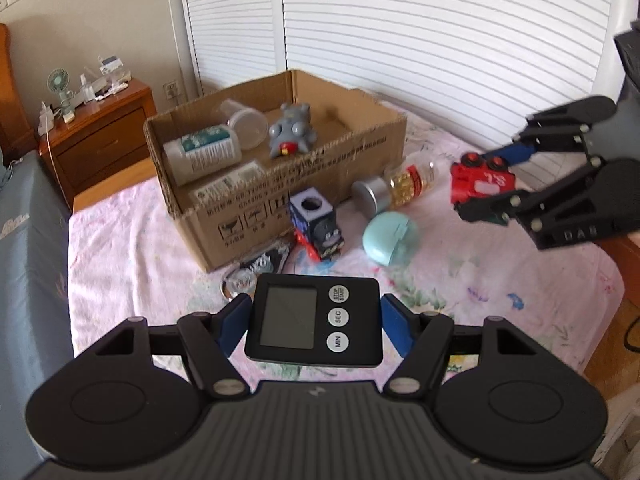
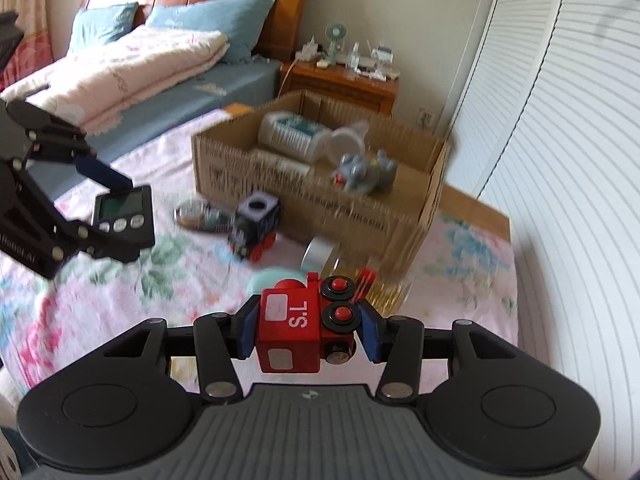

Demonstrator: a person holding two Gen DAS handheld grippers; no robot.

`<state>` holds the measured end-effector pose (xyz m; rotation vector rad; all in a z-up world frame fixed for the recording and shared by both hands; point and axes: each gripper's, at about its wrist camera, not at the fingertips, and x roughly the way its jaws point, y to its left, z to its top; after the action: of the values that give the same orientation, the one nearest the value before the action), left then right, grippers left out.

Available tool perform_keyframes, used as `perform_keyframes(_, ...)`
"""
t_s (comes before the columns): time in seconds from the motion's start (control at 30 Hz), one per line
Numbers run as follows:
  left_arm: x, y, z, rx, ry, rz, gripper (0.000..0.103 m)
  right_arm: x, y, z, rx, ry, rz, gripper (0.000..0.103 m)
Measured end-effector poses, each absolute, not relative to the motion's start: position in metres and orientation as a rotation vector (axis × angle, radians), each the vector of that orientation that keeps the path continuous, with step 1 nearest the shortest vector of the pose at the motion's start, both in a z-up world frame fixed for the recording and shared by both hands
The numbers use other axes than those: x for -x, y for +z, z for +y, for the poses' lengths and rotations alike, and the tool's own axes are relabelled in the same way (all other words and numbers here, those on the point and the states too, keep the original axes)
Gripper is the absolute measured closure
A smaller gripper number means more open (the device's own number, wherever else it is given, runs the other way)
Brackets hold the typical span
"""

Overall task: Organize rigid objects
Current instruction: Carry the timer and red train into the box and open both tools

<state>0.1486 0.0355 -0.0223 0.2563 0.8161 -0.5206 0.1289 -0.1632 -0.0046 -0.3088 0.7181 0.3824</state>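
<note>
Mid-sort on a flowered bedspread (image 1: 132, 240): the left gripper (image 1: 314, 320) holds a black timer (image 1: 314, 318) with its jaws clamped on the timer's sides, while the right gripper (image 2: 306, 326) has its jaws clamped on a red toy train (image 2: 306, 328), both raised clear of the bed. The cardboard box (image 1: 320, 184) already holds a white bottle (image 1: 202, 154), a clear cup (image 1: 248, 122) and a grey toy (image 1: 292, 130). Outside it, near its front wall, a dark train (image 1: 318, 230), a pill jar (image 1: 394, 190), a mint case (image 1: 390, 238) and a keyring (image 1: 260, 266) lie unsorted. Roughly half appears done.
</note>
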Motion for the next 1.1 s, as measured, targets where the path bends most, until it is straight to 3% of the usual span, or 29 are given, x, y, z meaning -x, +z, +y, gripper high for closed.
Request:
perform_keyframes(0.33, -0.17, 0.007, 0.034, -0.266, -0.532, 0.768, 0.034, -0.195, 0.04, -0.164, 0.241, 0.377, 0.64, 0.049)
perform_keyframes(0.6, -0.2, 0.016, 0.035, -0.271, -0.494, 0.738, 0.034, -0.25, 0.041, -0.15, 0.217, 0.383, 0.674, 0.048)
perform_keyframes(0.63, -0.203, 0.016, 0.036, -0.267, -0.49, 0.739, 0.034, -0.253, 0.04, -0.149, 0.207, 0.384, 0.674, 0.046)
perform_keyframes(0.7, -0.211, 0.015, 0.038, -0.262, -0.484, 0.744, 0.034, -0.253, 0.038, -0.148, 0.192, 0.385, 0.67, 0.017)
perform_keyframes(0.77, -0.216, 0.016, 0.039, -0.253, -0.478, 0.745, 0.034, -0.247, 0.037, -0.15, 0.172, 0.386, 0.652, 0.004)
perform_keyframes(1.1, -0.23, 0.023, 0.033, -0.262, -0.495, 0.724, 0.034, -0.205, 0.036, -0.153, 0.118, 0.265, 0.713, 0.0)
